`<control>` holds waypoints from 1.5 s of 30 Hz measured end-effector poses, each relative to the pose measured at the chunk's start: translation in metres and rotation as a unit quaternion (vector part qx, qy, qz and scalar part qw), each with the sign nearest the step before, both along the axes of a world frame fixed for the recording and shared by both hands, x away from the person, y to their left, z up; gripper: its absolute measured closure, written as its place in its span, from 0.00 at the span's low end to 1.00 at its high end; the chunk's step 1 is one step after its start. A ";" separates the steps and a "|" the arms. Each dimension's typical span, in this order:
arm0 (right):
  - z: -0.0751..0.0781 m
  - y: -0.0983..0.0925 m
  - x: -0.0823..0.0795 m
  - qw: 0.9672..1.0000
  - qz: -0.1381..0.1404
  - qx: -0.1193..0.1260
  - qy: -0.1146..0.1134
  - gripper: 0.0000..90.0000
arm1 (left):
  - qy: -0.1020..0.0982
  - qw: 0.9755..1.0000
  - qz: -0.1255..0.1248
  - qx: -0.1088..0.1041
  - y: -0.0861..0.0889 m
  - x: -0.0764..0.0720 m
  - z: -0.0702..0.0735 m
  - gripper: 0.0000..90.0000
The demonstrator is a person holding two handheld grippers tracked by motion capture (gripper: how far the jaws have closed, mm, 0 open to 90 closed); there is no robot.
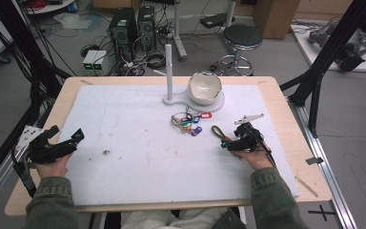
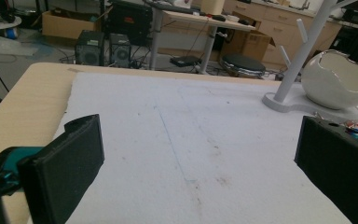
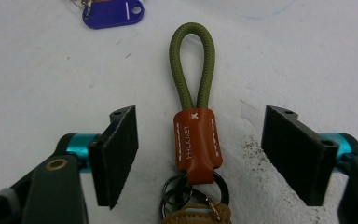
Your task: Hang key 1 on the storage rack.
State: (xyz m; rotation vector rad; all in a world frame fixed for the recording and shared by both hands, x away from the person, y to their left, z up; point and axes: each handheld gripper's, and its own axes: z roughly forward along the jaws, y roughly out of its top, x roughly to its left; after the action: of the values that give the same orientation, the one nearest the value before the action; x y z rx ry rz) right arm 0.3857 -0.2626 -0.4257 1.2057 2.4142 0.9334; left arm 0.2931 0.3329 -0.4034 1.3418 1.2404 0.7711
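A keychain with an olive cord loop [image 3: 191, 65] and a brown leather tab [image 3: 197, 140] lies flat on the white mat, its metal rings [image 3: 193, 191] toward the camera. My right gripper [image 3: 207, 140] stands open with the tab between its jaws, a gap on each side, neither pad touching. From the high view the cord loop [image 1: 217, 131] lies just left of my right gripper [image 1: 228, 142] at the mat's right. My left gripper [image 1: 66, 132] rests at the mat's left edge. It is open [image 2: 200, 158] with only bare mat between its pads.
A bunch of coloured key tags [image 1: 188, 121] lies in the middle; a blue tag [image 3: 114, 11] is just beyond the cord loop. A white peg stand [image 1: 168, 71] and a white egg-shaped bowl [image 1: 205, 88] share a base at the back. The white mat [image 1: 124, 143] covers the wooden table.
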 end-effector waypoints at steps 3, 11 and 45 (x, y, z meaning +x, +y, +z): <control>-0.001 0.000 0.000 1.000 -0.004 -0.001 0.002 0.34 | -0.001 1.000 0.000 0.000 0.000 0.000 0.000 0.02; -0.002 0.001 0.001 1.000 -0.010 -0.007 0.007 0.45 | -0.001 1.000 -0.001 0.000 0.000 0.000 0.000 0.02; 0.020 0.001 -0.008 1.000 -0.005 0.005 -0.021 0.80 | -0.001 1.000 -0.002 -0.003 0.001 0.000 0.000 0.02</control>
State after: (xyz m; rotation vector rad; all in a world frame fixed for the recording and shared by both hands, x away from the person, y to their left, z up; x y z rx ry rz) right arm 0.3772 -0.2613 -0.4055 1.1893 2.3715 0.9590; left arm 0.2935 0.3335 -0.4034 1.3385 1.2380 0.7650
